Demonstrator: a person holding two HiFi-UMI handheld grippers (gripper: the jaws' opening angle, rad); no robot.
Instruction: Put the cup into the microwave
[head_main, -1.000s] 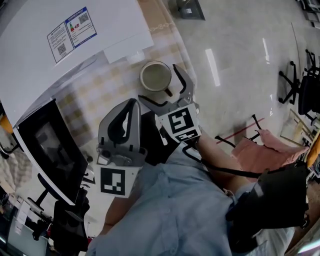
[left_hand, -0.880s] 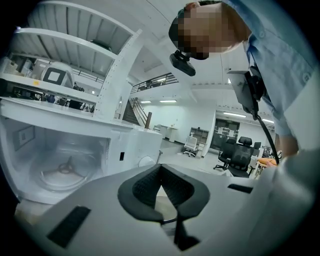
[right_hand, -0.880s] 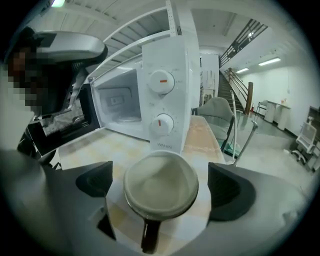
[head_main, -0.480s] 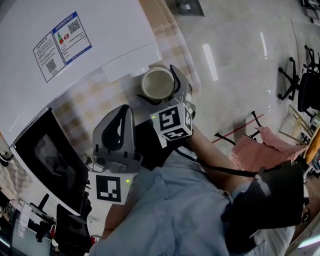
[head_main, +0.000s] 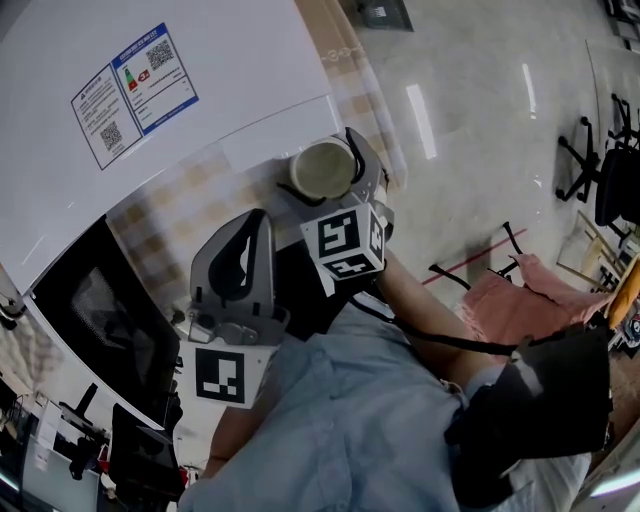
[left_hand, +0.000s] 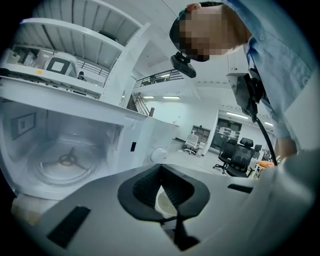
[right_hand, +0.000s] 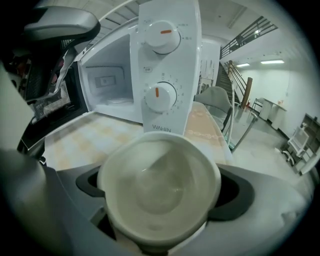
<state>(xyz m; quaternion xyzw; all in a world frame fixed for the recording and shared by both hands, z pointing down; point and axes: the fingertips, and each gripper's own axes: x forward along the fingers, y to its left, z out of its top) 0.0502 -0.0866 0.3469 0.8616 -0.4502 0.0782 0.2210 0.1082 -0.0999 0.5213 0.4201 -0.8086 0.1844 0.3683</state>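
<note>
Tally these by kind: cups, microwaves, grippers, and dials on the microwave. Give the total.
Cups: 1, the cup
Microwaves: 1, the microwave, standing open
Grippers: 2, the right gripper closed on the cup, and the left gripper
Dials: 2, the upper dial and the lower dial
Total: 6

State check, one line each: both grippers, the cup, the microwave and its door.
right gripper: shut on the cup
left gripper: shut, holding nothing
cup: upright, empty, outside the microwave, in front of its control panel
microwave door: swung open
microwave: cavity empty
turntable: in place, bare
</note>
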